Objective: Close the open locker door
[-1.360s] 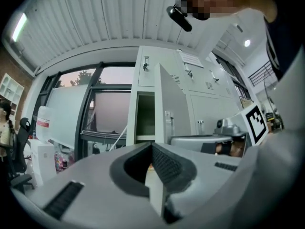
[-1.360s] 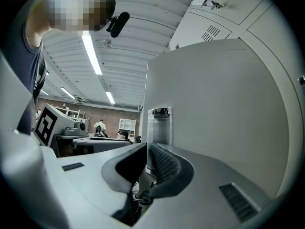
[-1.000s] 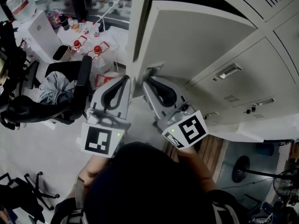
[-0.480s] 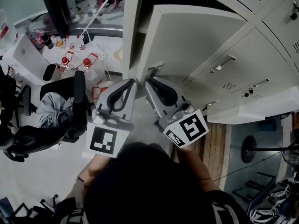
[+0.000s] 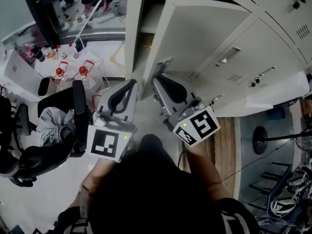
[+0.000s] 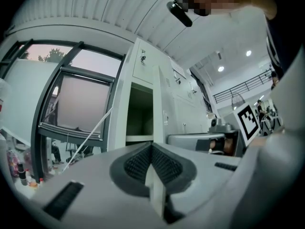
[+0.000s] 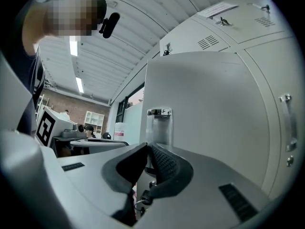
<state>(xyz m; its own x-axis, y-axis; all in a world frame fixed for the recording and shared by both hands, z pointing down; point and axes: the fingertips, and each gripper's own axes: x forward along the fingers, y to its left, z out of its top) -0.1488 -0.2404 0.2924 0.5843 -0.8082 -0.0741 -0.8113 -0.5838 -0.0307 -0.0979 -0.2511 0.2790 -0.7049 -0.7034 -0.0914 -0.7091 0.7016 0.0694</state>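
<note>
Left gripper (image 5: 133,83) and right gripper (image 5: 157,79), both pinched closed and empty, still flank the door (image 5: 204,33) edge at 12 o'clock; door stays open

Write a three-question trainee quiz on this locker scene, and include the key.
1. True or false: the locker door is fully shut.
2. Multiple choice: the latch on that door's face sits straight ahead of which hand-held gripper? A. the left one. B. the right one.
3. Short answer: what does the grey cloth lie on?

Key
1. False. The door stands open.
2. B. The right hand-held gripper faces the latch.
3. The black chair.
</note>
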